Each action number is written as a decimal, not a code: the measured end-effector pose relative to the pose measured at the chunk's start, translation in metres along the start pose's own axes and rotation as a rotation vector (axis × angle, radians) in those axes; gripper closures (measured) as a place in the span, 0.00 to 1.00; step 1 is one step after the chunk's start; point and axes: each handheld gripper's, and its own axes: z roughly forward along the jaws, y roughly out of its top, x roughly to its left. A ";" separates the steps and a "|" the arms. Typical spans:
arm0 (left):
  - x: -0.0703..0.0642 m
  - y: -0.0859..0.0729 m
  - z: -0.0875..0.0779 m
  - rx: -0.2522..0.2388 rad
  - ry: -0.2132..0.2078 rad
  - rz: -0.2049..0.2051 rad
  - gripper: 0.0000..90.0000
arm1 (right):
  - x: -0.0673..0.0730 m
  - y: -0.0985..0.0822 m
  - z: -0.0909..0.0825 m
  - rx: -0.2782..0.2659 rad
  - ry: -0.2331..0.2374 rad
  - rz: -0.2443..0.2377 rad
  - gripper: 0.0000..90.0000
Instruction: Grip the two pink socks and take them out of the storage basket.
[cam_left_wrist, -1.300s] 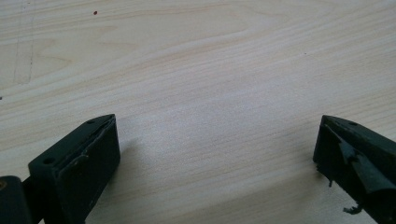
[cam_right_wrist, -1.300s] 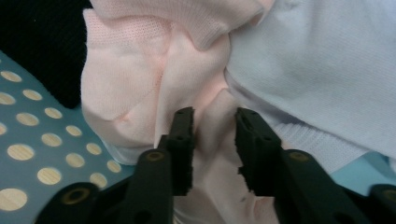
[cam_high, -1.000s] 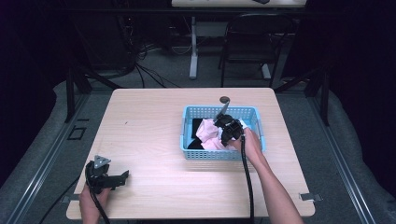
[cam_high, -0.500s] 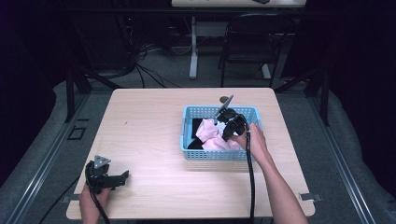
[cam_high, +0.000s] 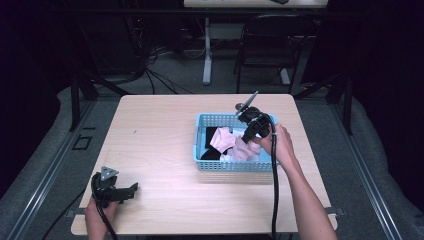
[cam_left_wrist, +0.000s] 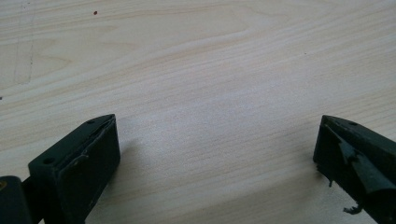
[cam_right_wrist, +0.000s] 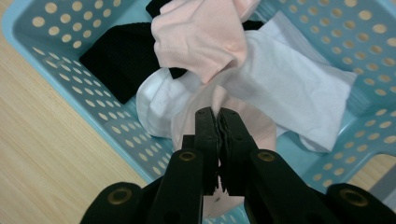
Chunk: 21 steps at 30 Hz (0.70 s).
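Your left gripper (cam_high: 131, 189) rests on the table (cam_high: 160, 145), jaws spread wide around nothing. Your right gripper (cam_right_wrist: 217, 116) pinches the pink cloth (cam_right_wrist: 201, 32) between pressed-together jaws, lifted over the blue basket (cam_high: 200, 135).

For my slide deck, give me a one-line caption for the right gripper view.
Right claw shut on a pink cloth, lifting it from a blue basket of white and black laundry.

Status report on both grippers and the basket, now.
Right gripper shut on pink cloth, over the blue basket. Left gripper open, empty, low over the table. White cloth and black cloth tangled beneath the pink.
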 end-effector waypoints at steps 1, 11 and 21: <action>0.000 0.000 0.000 0.001 0.000 0.001 0.01 | 0.000 0.000 -0.002 -0.006 0.001 -0.002 0.97; 0.000 0.000 0.000 0.001 0.000 0.001 0.01 | -0.001 0.001 -0.033 -0.057 -0.021 -0.013 0.97; 0.000 0.000 0.000 0.000 0.000 -0.001 0.01 | 0.003 0.001 -0.059 -0.095 -0.036 -0.024 0.97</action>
